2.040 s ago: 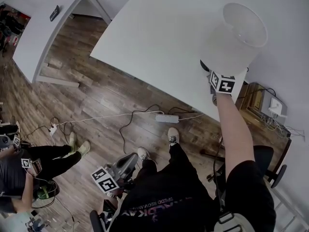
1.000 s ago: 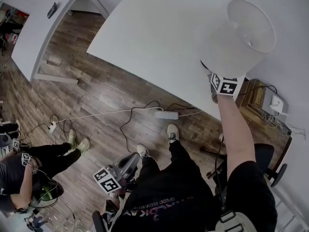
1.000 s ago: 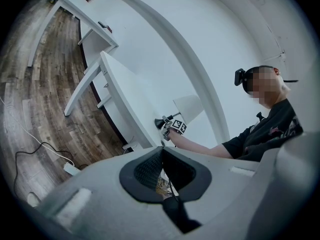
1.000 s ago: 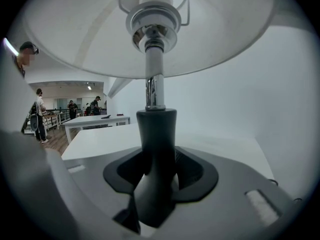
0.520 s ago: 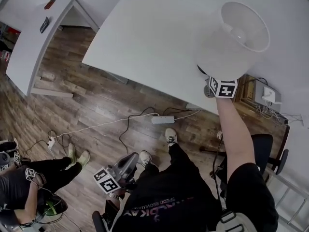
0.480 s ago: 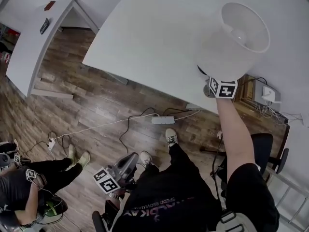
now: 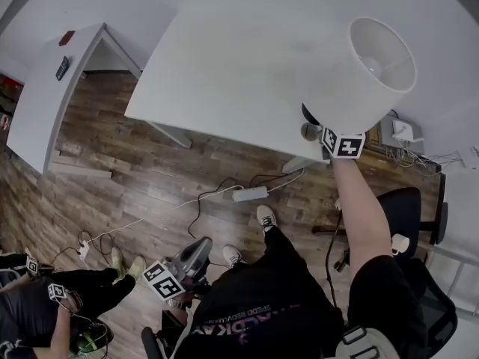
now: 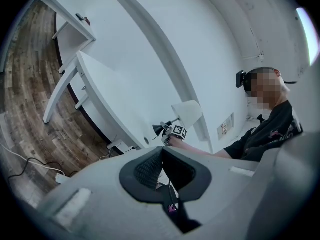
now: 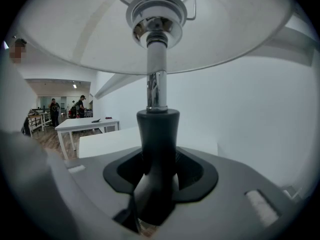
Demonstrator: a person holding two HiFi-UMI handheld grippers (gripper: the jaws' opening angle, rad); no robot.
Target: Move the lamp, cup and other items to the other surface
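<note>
At the upper right of the head view, the right claw (image 7: 320,131) holds the white drum-shaded lamp with chrome stem and black neck (image 7: 367,69), clamped just below the shade. Over the last two seconds that grip has not altered, but the lamp has travelled. The bare white tabletop (image 7: 224,58) now spreads across more of the frame's top, and the shade leans further toward the upper right corner. The lamp's dark lower end shows against the tabletop's near right edge, tilted and not yet set down. We judge the carry nearly done and the placing step next; no cup shows anywhere.

From the right claw view we get what the head view hides: both pads of the right claw (image 9: 157,171) press on the lamp's black neck (image 9: 157,134), with chrome tube and the shade's underside rising above.

From the left claw view we get a side look at the lamp (image 8: 186,113), held aslant in the air by the tabletop's (image 8: 107,101) end. The left claw (image 8: 161,165) itself is drawn together on nothing. In the head view that left claw (image 7: 198,249) hangs low at the frame's bottom, beside the person's legs.
</note>
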